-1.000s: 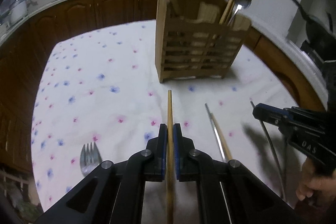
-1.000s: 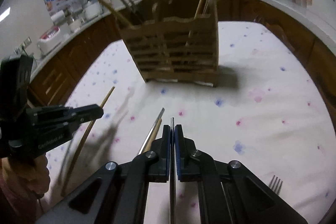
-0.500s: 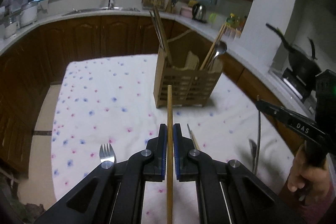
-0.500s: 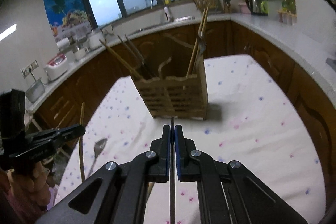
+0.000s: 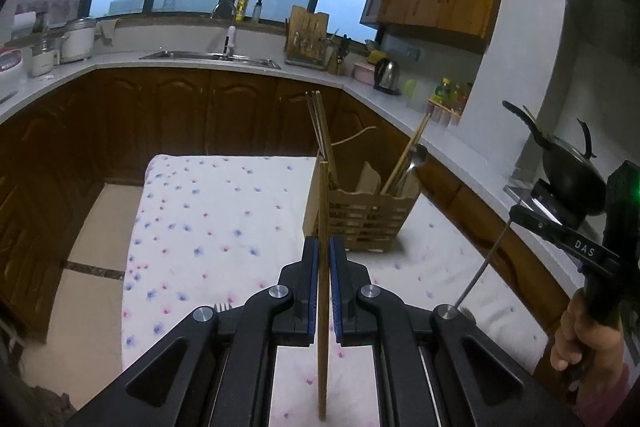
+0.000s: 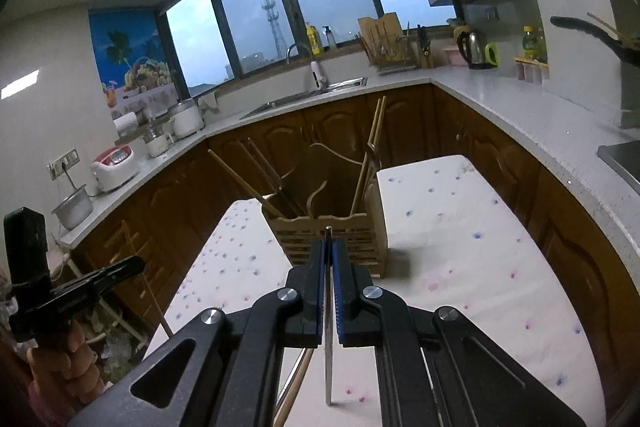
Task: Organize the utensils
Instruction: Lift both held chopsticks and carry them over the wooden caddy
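My left tool is clamped on a wooden chopstick, and my right tool is clamped on a thin metal utensil, a steel chopstick I think, though edge-on I cannot be sure. Both are lifted clear of the counter, short of the holder.

The risks as I judge them: each stick is pinched at one narrow spot with a long end free, so it can pivot or slide in the pads as I tilt it toward the holder. The holder is light and slatted; a tip catching a slat or the rim could push it or tip it. Sticks already lean out of it and may block the way in. With both tools arriving together, they could knock each other.

The holder has at least two compartments: chopsticks lean in the left one, and chopsticks with a spoon stand in the right. A fork lies on the counter.
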Demonstrator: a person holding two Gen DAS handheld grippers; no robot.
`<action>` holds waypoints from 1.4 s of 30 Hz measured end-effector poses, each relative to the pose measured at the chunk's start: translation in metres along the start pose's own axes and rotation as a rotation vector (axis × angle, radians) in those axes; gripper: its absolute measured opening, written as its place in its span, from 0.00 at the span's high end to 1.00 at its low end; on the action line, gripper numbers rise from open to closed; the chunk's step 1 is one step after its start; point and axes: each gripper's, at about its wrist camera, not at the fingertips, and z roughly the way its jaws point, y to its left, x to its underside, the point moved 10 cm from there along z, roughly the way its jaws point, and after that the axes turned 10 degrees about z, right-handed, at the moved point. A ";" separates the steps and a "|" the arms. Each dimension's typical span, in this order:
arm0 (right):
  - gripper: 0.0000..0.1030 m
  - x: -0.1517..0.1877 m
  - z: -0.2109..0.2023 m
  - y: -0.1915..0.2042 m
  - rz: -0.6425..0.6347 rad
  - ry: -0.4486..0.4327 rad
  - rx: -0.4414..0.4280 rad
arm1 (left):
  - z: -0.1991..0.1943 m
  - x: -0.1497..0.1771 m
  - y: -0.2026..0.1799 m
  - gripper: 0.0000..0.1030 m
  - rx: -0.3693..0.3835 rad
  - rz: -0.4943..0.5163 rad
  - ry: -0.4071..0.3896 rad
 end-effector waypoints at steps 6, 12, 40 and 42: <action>0.96 -0.003 -0.003 0.001 -0.006 -0.011 -0.001 | -0.002 -0.004 0.000 0.96 0.005 0.001 -0.016; 0.96 -0.006 -0.004 0.003 -0.005 -0.019 -0.002 | -0.003 -0.010 0.004 0.96 0.003 -0.002 -0.034; 0.96 -0.090 0.003 0.019 -0.052 -0.152 -0.026 | 0.024 -0.085 -0.001 0.96 0.004 0.044 -0.226; 0.96 -0.102 0.005 0.021 -0.054 -0.167 -0.031 | 0.029 -0.092 -0.003 0.96 0.004 0.056 -0.241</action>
